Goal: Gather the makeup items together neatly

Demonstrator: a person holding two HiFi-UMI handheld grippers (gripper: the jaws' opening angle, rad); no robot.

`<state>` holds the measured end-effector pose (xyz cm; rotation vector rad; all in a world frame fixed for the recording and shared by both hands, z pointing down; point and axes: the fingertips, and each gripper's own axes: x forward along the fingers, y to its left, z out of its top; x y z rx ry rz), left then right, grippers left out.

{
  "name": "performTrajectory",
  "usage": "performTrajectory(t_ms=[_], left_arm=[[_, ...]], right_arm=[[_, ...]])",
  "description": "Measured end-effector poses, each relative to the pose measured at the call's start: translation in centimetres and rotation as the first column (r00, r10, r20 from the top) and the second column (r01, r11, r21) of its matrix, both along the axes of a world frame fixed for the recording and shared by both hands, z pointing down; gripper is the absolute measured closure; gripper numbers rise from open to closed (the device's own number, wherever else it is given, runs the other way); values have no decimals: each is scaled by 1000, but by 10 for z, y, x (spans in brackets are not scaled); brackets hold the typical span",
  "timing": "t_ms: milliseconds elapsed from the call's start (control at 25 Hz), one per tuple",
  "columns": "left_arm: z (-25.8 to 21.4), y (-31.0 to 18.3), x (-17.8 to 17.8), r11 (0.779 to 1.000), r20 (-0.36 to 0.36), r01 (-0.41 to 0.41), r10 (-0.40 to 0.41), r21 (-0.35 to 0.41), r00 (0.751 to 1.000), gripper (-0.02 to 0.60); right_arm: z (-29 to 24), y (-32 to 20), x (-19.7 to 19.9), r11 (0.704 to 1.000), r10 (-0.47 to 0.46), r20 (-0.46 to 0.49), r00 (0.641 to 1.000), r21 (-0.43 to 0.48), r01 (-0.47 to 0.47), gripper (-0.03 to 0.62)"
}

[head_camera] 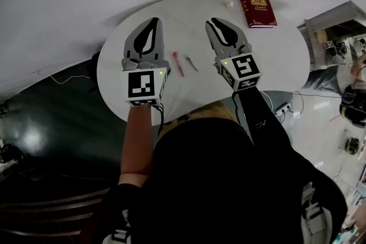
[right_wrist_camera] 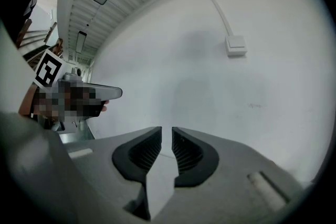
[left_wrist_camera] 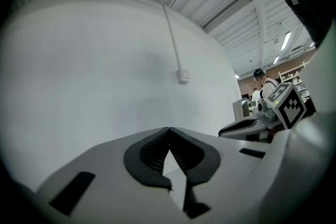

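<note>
Round white table (head_camera: 189,20) below; above it, left gripper (head_camera: 153,20) with jaws tip to tip on nothing, right gripper (head_camera: 210,22) with jaws a narrow slit apart, empty; maroon book (head_camera: 257,7) at far edge; on tabletop between grippers, red makeup pencil (head_camera: 178,64) just beside slim grey stick (head_camera: 191,63).

Round white counter (head_camera: 184,23), plain matte top. Near middle: slim red makeup pencil (head_camera: 178,63), lying flat. Just beside it on right: thin grey makeup stick (head_camera: 191,63), slanted, apart from pencil (exact kind too small to tell). Far right edge: dark red book with gold emblem (head_camera: 257,7), lying flat. Just left of book: small whitish lump (head_camera: 227,3).
</note>
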<state>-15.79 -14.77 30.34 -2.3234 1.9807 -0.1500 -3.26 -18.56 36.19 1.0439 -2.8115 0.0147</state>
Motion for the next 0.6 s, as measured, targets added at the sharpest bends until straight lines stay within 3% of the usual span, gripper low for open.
performTrajectory(t_ms=[240,600], left_arm=[[7,-31,50,1000,-3,13,-13,-13,1000,572],[18,-74,117,999,-24,30,-30,-10,999,572]], right_arm=[[-5,-31,39,999,-36,3,999,14,36,546],[30,-71,76,990,-142,-98,985,-18,141,546]])
